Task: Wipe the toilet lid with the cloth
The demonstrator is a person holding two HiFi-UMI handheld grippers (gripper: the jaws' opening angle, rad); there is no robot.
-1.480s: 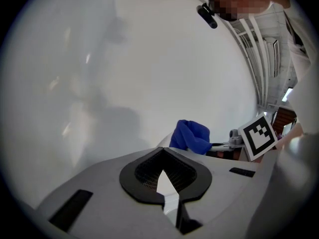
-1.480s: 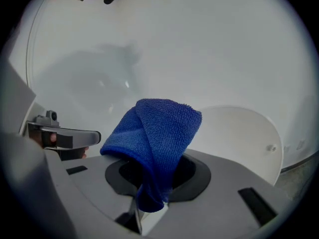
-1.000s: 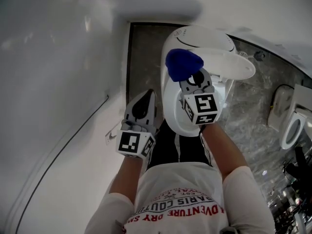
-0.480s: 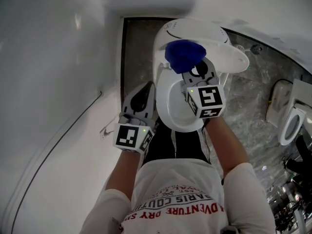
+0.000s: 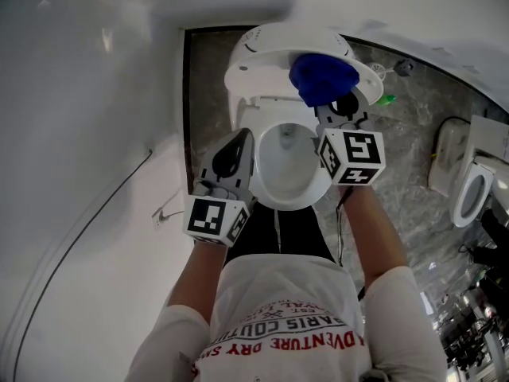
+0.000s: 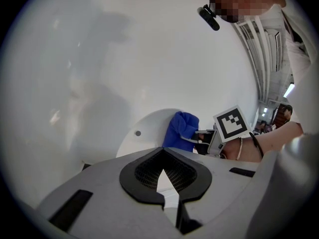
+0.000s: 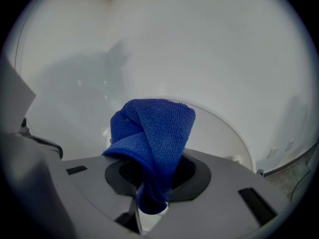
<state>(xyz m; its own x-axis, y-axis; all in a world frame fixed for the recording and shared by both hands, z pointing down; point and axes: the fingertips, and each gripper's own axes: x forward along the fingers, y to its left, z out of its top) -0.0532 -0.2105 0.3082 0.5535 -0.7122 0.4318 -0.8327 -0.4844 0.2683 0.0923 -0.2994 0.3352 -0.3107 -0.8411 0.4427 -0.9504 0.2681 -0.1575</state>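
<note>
Cloth (image 5: 322, 78), where do you have it? (Control asking.)

Me: Blue, bunched up, and clamped in the right gripper (image 5: 342, 106). In the right gripper view I see its jaws pinched on a fold of it, with the rest bulging out ahead of them. It sits at the right-hand side of the toilet lid (image 5: 266, 70), close to the lid's right edge.

Control: Is it touching the lid?

Me: It looks laid against the white surface in the left gripper view, but I can't be sure of contact. The lid stands raised at the back, and the toilet bowl (image 5: 262, 189) is open below it (some water shows at the bottom).

Control: And the left gripper (image 5: 238, 146)?

Me: It holds nothing. Its jaws are brought together, with only a small diamond-shaped gap showing between the black pads in its own view. It hangs just beside the bowl's left rim, pointing toward the lid, well apart from the cloth.

Control: Anything else in frame?

Me: A plain white wall (image 5: 79, 134) runs along the left. Grey marbled floor (image 5: 406, 150) shows to the right of the toilet. From the head view I see my own white shirt (image 5: 286, 309) at the bottom edge.
</note>
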